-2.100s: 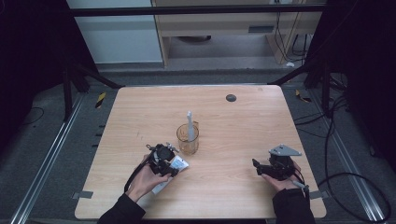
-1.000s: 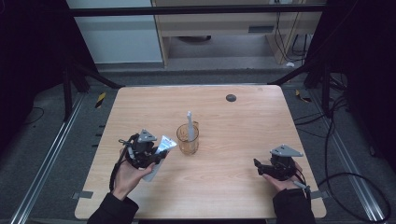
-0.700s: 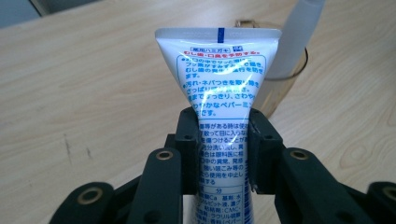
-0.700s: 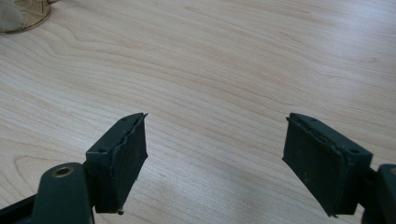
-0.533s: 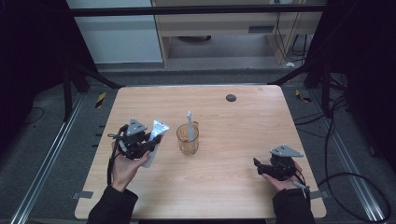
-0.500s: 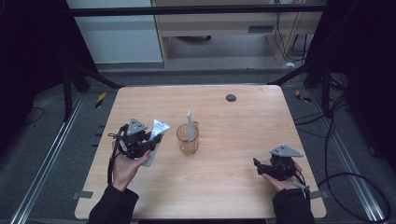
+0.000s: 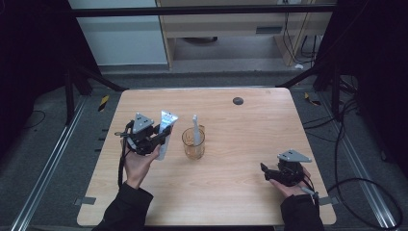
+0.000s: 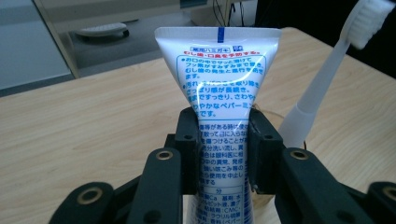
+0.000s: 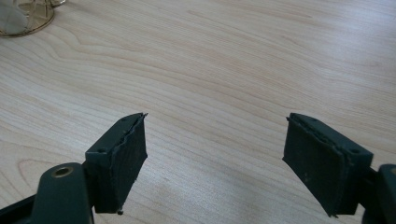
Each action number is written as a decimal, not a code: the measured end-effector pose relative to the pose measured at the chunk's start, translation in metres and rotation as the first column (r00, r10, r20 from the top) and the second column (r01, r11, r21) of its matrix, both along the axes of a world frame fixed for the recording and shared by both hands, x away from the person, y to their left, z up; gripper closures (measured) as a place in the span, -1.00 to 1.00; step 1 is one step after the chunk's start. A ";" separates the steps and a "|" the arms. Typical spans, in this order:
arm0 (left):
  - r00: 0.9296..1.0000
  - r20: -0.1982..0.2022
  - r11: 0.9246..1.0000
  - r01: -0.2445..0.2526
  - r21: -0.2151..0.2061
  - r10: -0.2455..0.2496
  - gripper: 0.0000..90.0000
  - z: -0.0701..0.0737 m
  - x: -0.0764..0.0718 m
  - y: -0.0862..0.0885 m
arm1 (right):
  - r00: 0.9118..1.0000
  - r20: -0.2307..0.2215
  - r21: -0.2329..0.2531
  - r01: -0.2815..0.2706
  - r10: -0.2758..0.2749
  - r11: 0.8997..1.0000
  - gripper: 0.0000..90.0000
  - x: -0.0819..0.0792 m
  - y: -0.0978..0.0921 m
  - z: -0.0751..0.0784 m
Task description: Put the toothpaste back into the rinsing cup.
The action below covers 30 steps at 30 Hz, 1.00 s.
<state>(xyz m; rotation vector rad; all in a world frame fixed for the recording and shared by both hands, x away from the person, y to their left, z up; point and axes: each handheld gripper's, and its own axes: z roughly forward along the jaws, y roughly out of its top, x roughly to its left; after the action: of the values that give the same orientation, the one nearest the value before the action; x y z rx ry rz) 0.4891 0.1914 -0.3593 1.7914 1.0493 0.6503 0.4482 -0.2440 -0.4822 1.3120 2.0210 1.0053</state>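
Left gripper (image 7: 161, 137) clamps a white toothpaste tube (image 7: 164, 130) mid-body, left of frame centre in the high view, crimped end up, just beside the glass cup (image 7: 193, 143) holding a toothbrush (image 7: 195, 130). Right gripper (image 7: 267, 172) sits lower right, jaws wide apart, empty, over bare table (image 7: 250, 130).

Toothpaste tube (image 8: 224, 93): its lower end runs off the bottom edge of the left gripper view; the middle is covered on both sides by the left claw (image 8: 223, 149).
Toothbrush (image 8: 327, 79): bristle head blurred and cut by the top right corner; handle foot hidden behind the claw.
Glass cup (image 9: 23, 18): only part of its base shows at the top left corner.
Small dark object (image 7: 237, 100) on the counter (image 7: 250, 192): too small to identify.
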 end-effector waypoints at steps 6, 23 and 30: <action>0.999 0.051 0.999 -0.009 -0.053 0.012 0.54 0.007 0.005 -0.004 | 1.000 0.002 0.000 -0.004 0.004 1.000 -0.53 0.000 0.000 0.000; 0.990 0.140 0.991 0.012 -0.136 0.007 0.54 0.011 0.023 -0.024 | 1.000 0.001 0.001 -0.008 0.008 1.000 -0.53 0.001 0.000 -0.001; 0.986 0.165 0.988 0.017 -0.152 0.009 0.54 0.007 0.031 -0.031 | 1.000 -0.002 -0.005 -0.013 0.013 1.000 -0.53 0.002 0.001 -0.003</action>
<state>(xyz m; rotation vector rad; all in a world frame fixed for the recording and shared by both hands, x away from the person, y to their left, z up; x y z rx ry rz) 0.5201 0.1604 -0.3524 1.5783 0.9565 0.6853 0.4501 -0.2428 -0.4853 1.2993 2.0349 1.0043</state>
